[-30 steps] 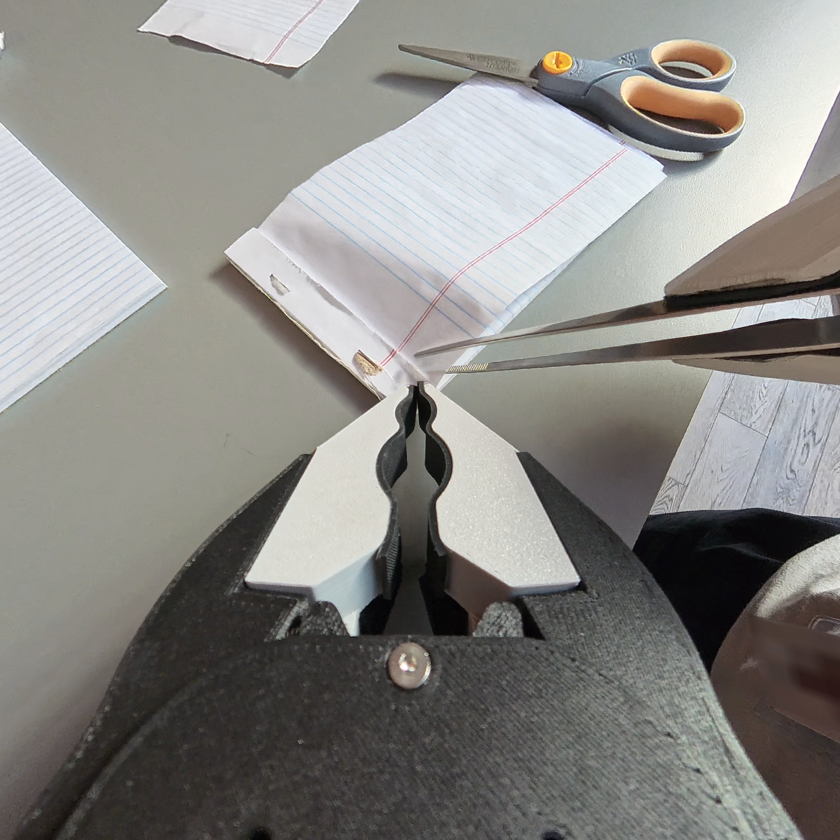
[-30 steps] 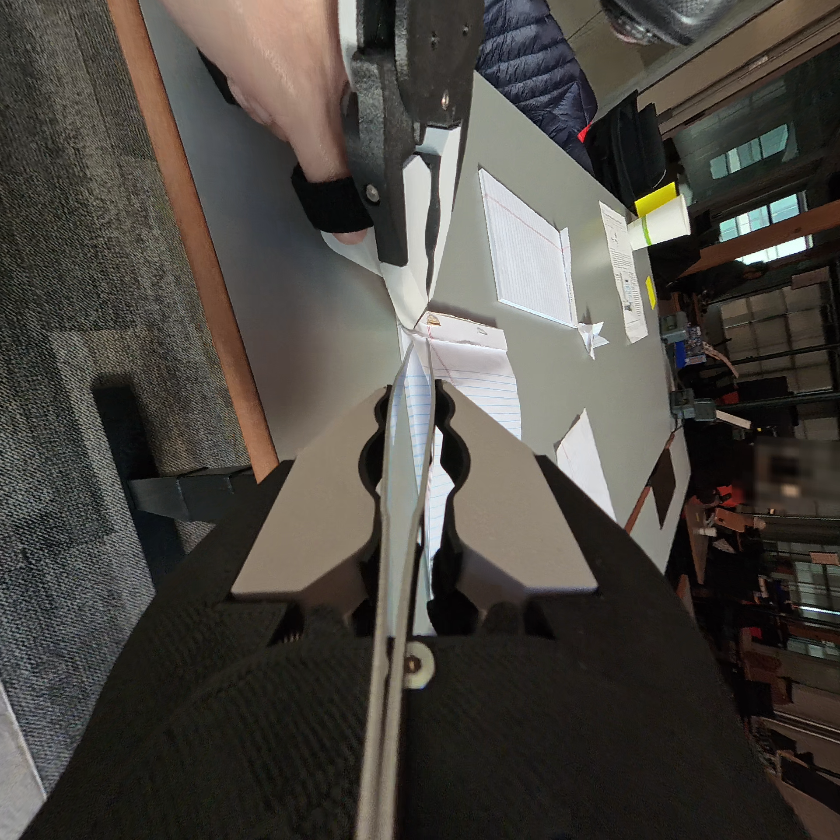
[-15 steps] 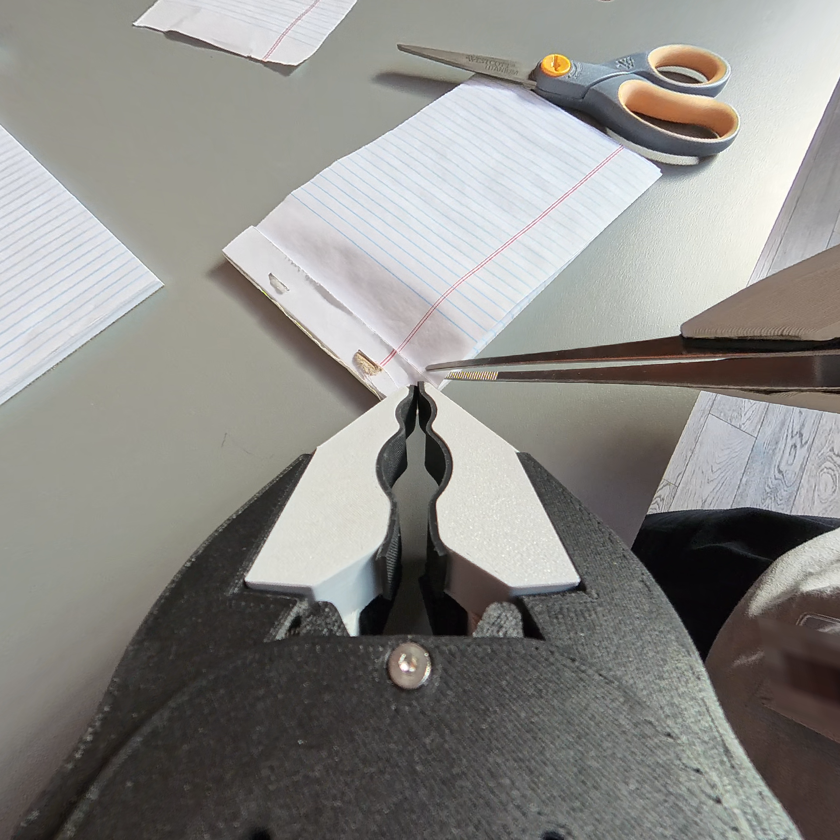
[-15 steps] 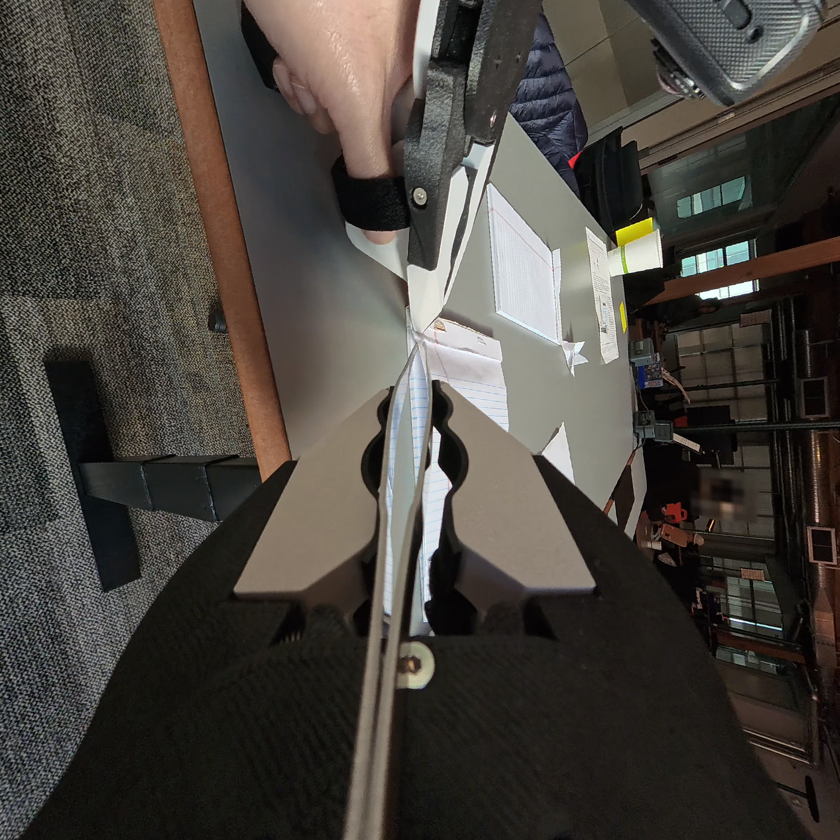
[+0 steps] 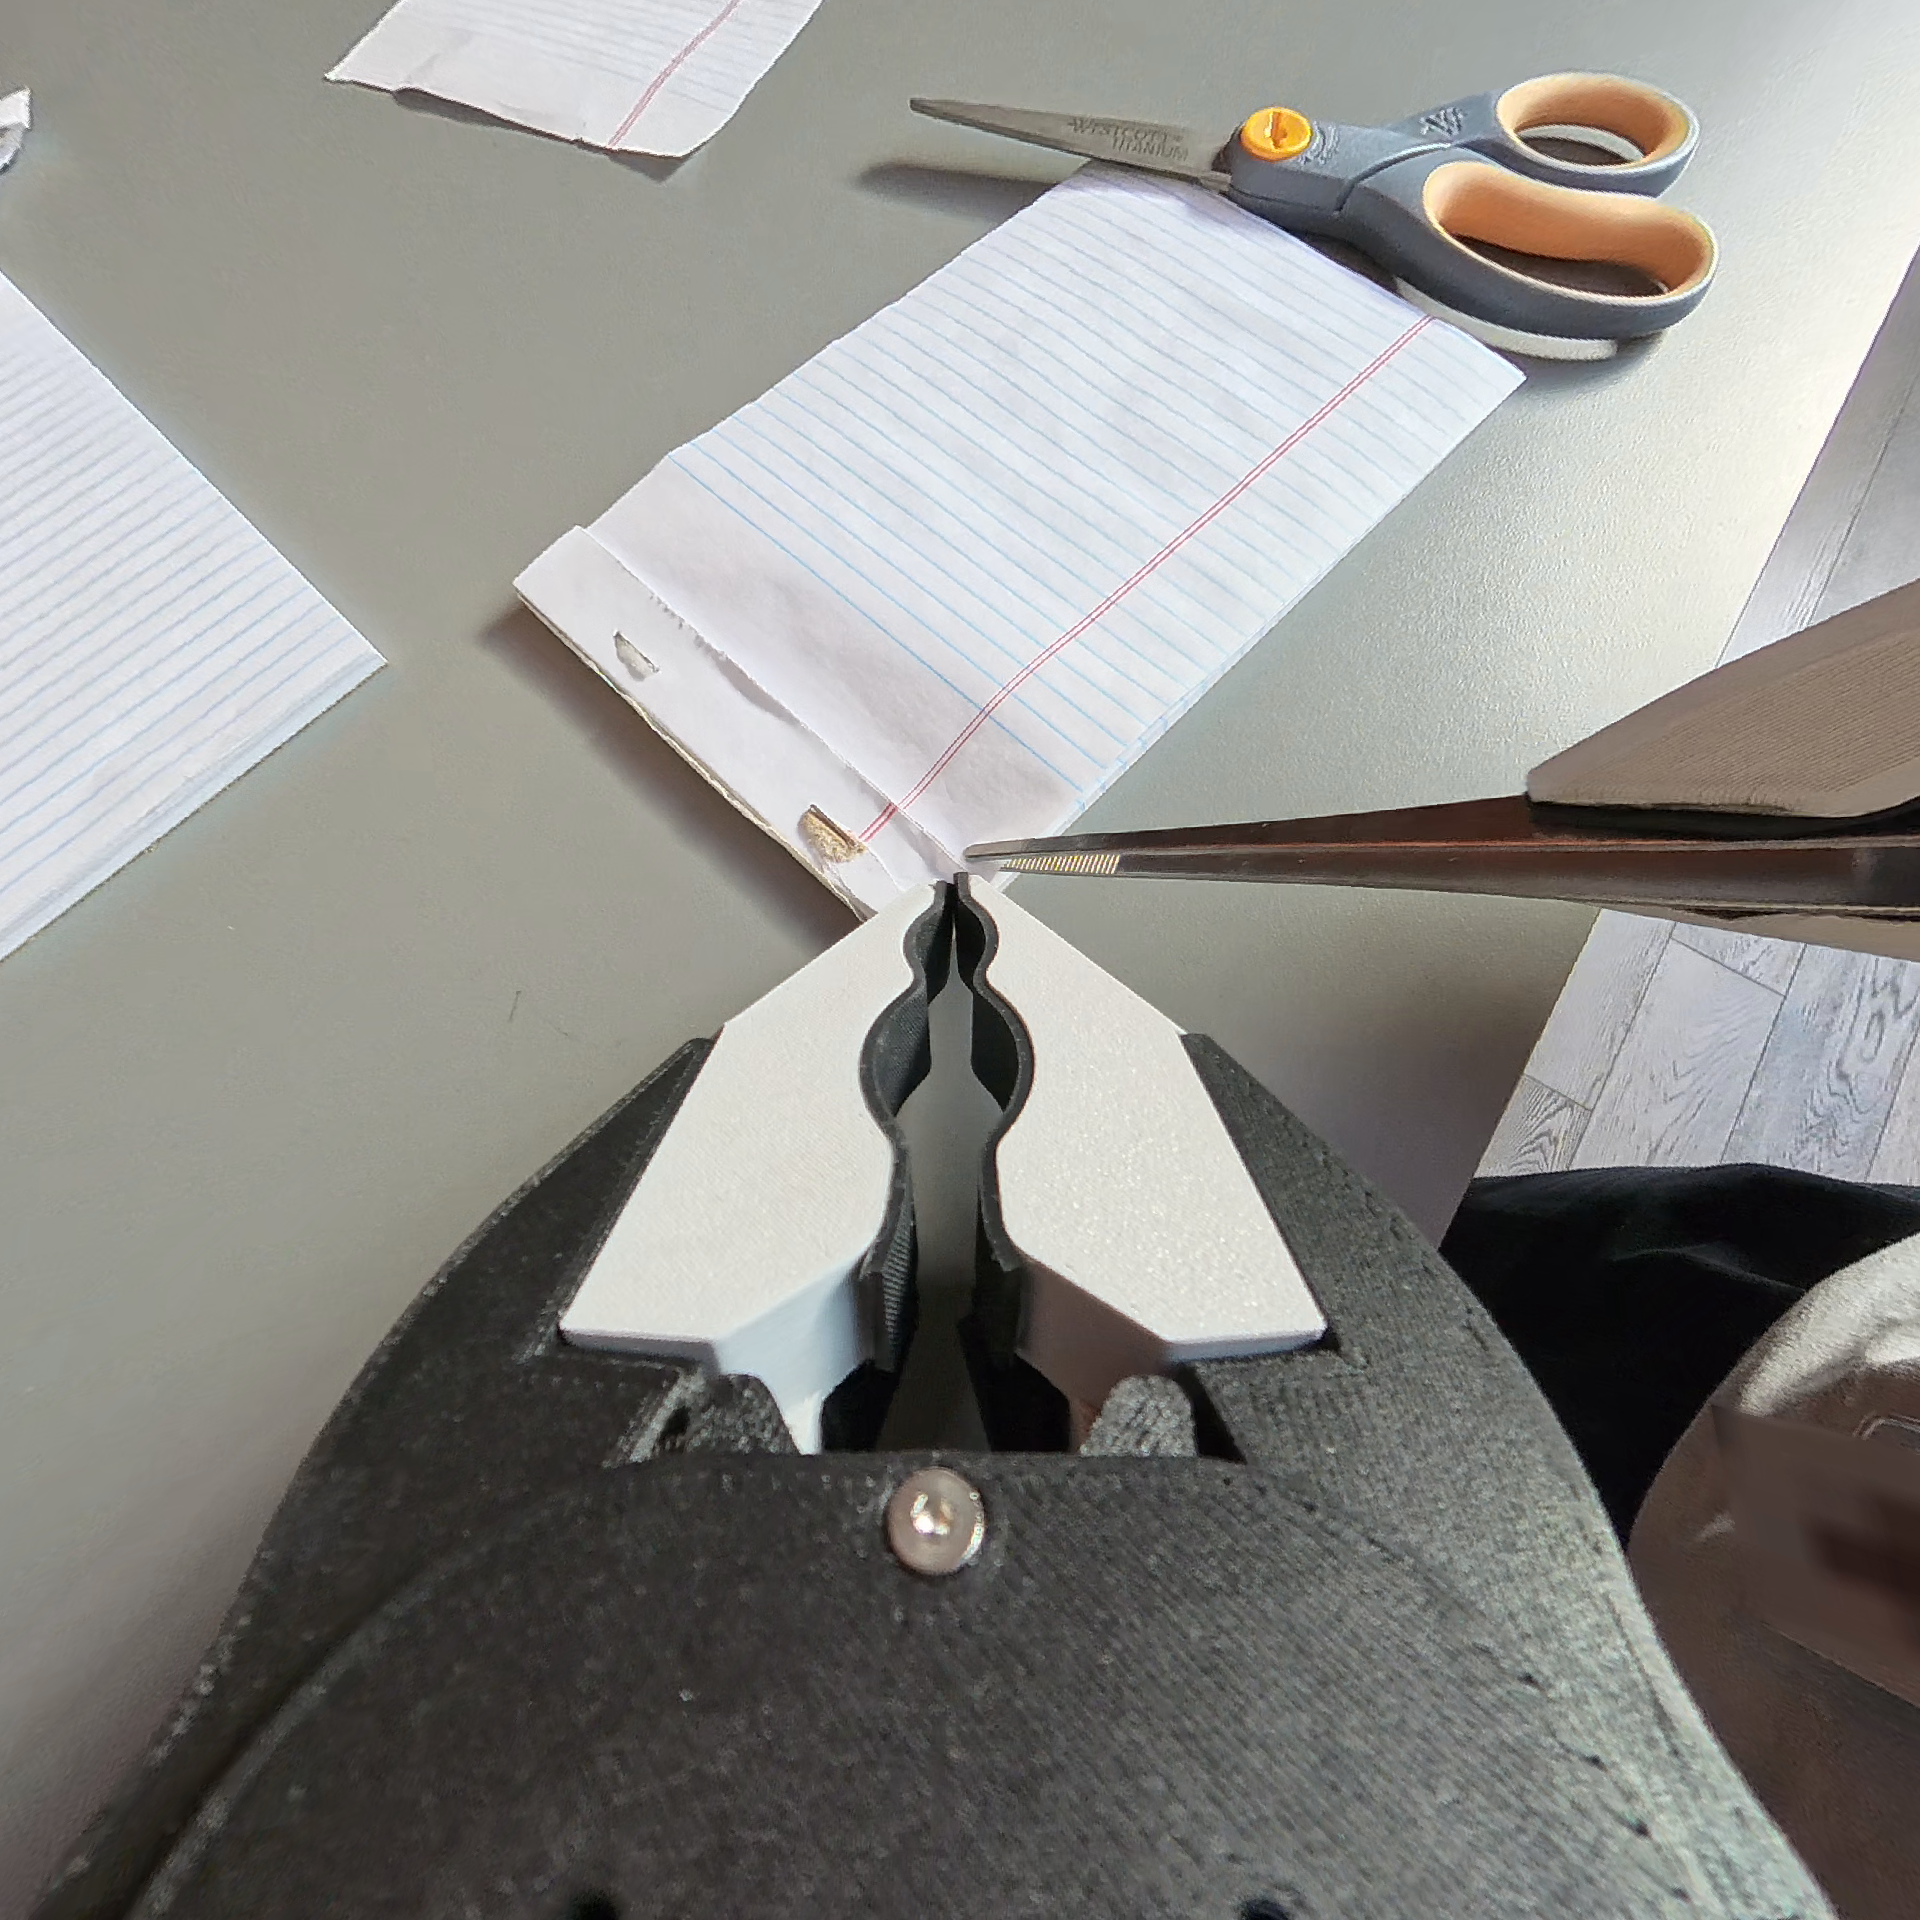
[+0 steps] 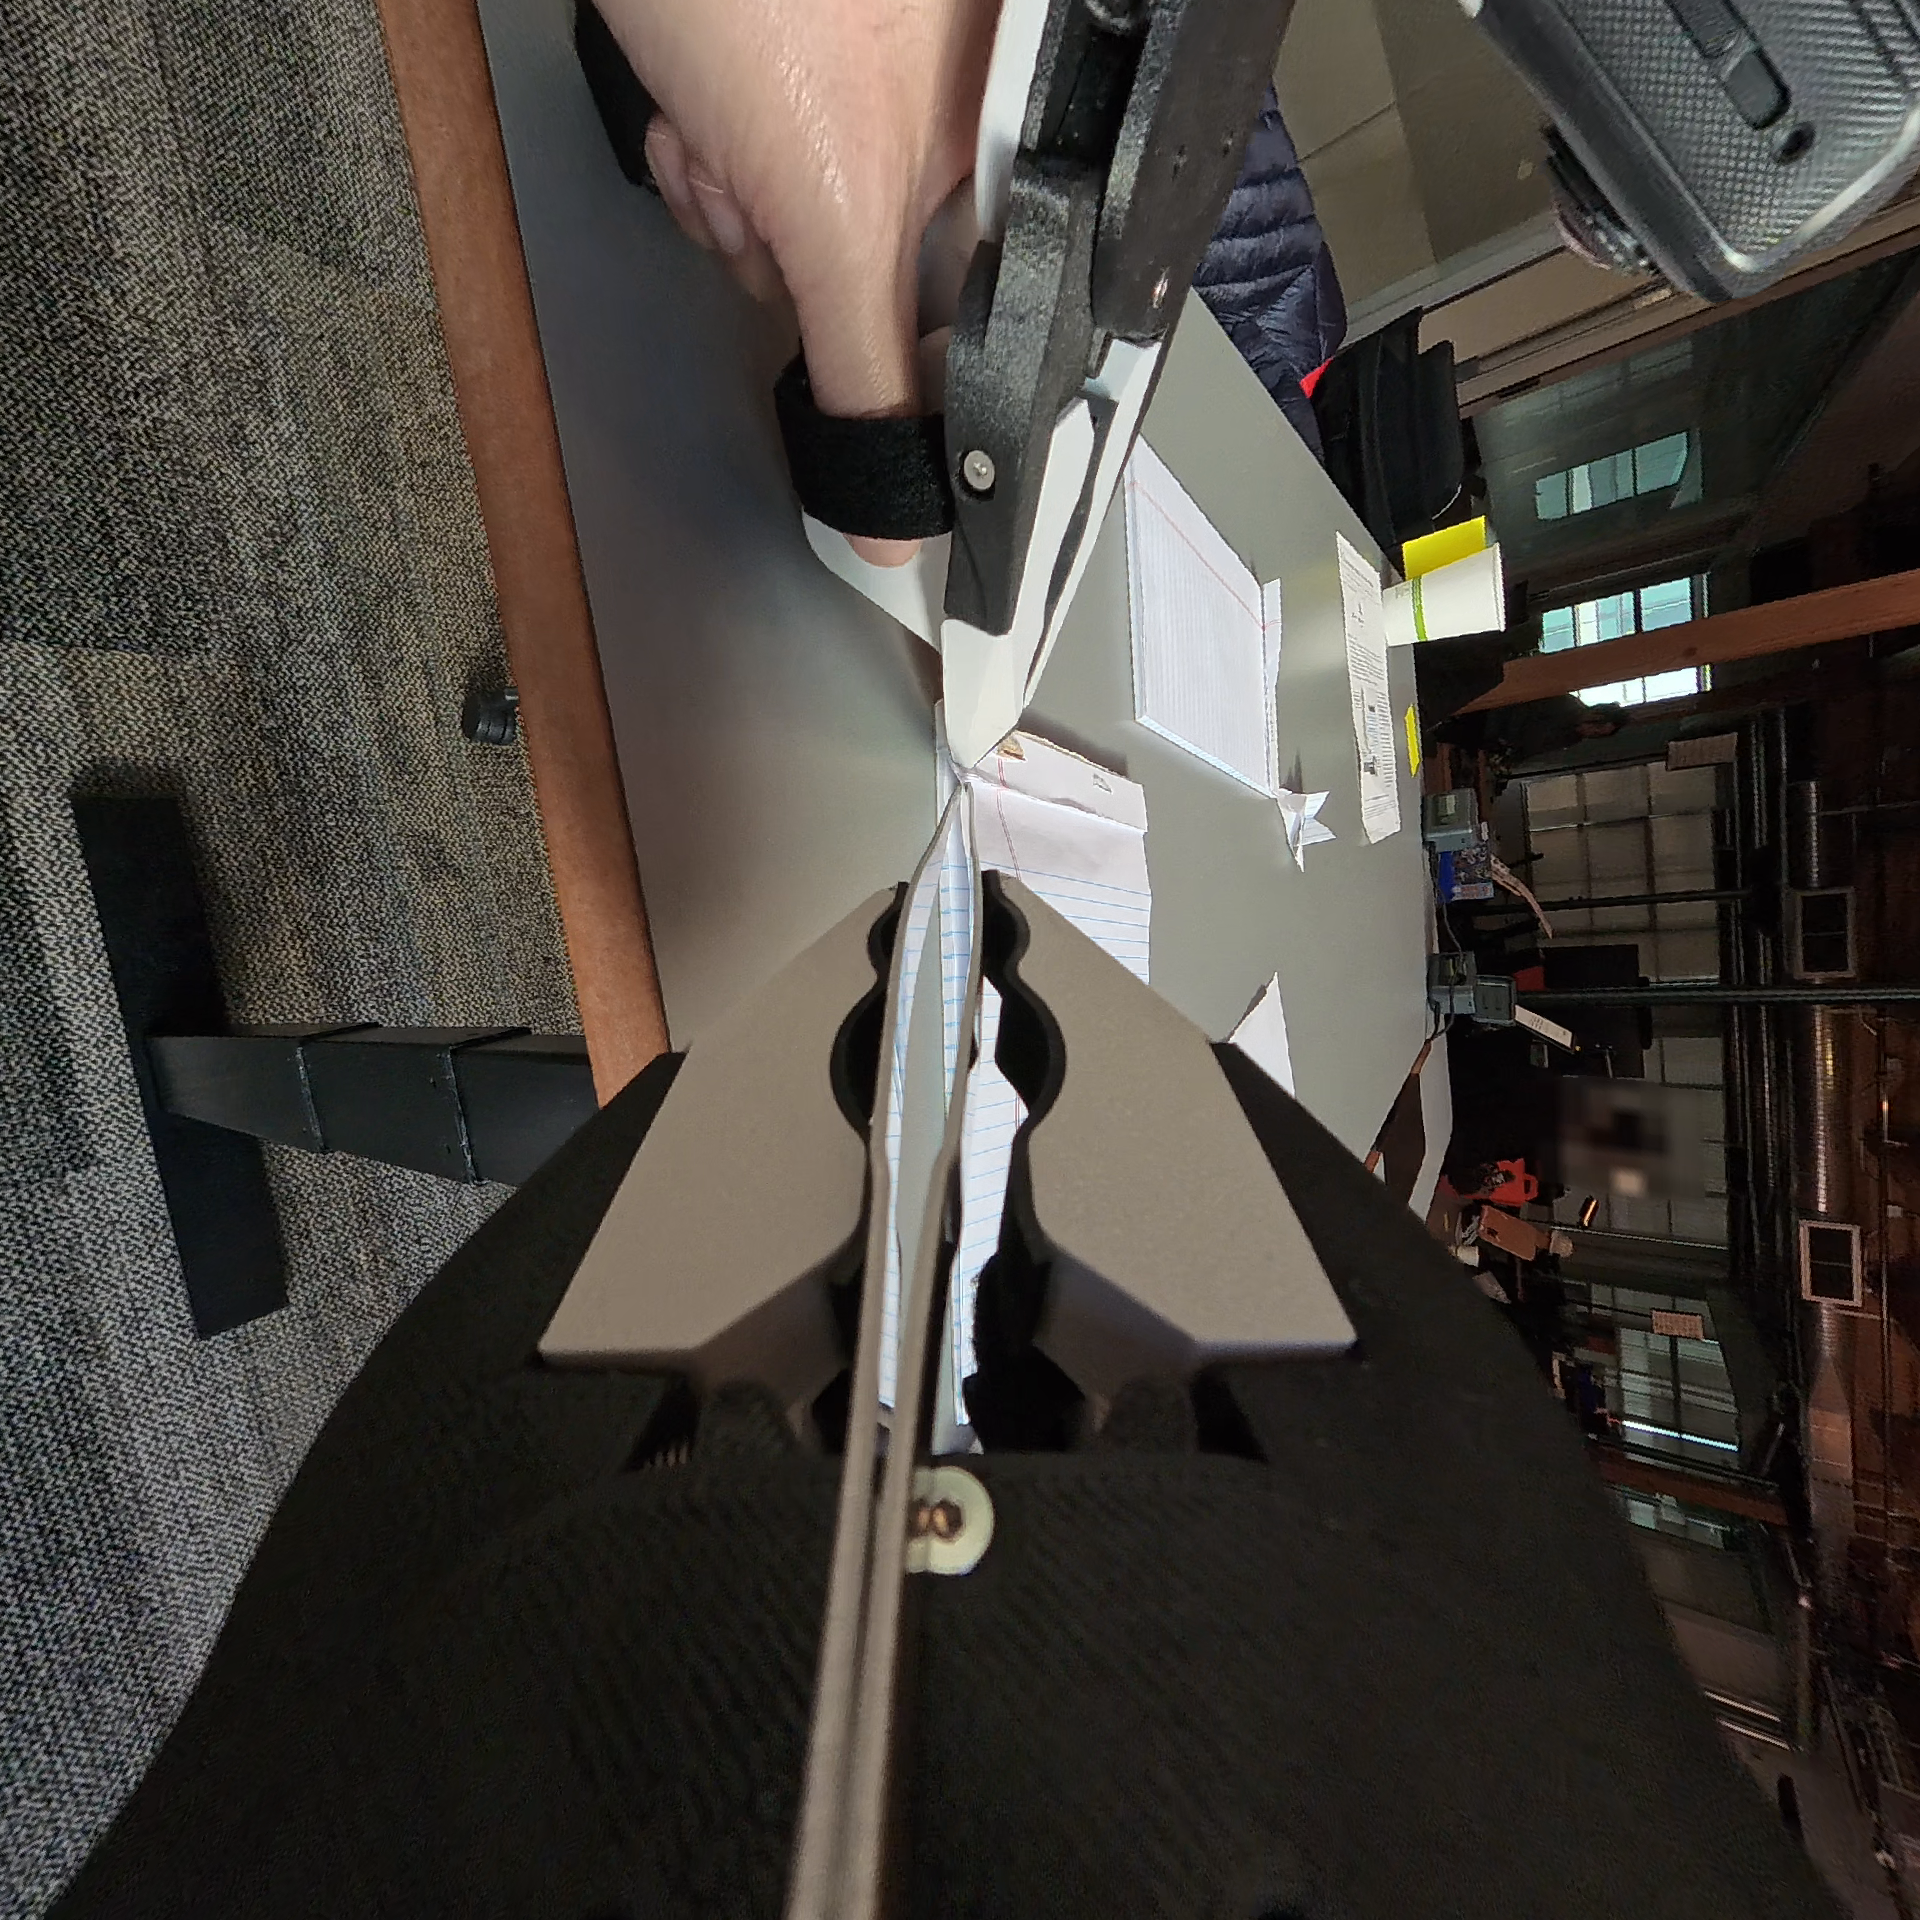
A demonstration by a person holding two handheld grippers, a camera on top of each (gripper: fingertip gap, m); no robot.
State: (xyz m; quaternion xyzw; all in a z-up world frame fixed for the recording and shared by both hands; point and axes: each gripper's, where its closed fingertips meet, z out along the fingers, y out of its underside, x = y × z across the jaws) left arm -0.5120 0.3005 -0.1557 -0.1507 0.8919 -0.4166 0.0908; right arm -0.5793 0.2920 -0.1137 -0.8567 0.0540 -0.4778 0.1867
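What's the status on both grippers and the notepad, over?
Left gripper shut, tips at notepad corner. Right gripper shut on tweezers, their points at same corner. Scissors lie beyond, apart.

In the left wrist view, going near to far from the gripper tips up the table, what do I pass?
left gripper, shut at the pad's corner → tweezers tips, held by the right gripper → lined notepad → scissors → torn paper scrap
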